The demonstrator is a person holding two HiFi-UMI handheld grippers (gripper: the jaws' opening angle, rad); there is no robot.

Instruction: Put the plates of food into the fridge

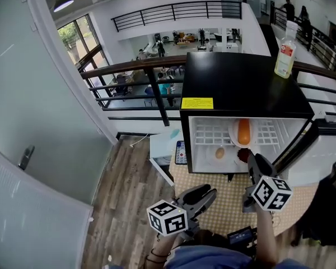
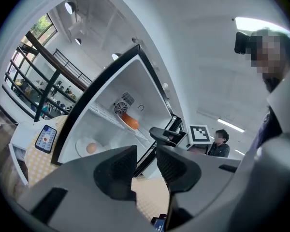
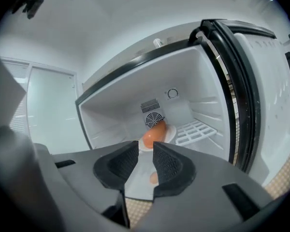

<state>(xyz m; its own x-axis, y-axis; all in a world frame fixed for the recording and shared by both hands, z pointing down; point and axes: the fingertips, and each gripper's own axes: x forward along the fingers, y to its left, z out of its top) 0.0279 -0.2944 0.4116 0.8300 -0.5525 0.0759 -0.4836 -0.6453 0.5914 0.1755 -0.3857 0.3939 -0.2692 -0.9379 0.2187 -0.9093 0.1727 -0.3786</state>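
Though half behind right tongs [image 3: 144,154], lower plate [image 3: 148,179]

Grey claws [image 1: 208,193], black-and-white marker cubes [image 1: 167,218]

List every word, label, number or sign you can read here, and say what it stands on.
No text here is readable.
Yellow sticker on the fridge front edge: print too small to read.
Label on the bottle on top of the fridge: blurred, unreadable.
Phone screen beside the fridge: too small to read.
Left marker cube and right marker cube: square patterns only, no words.
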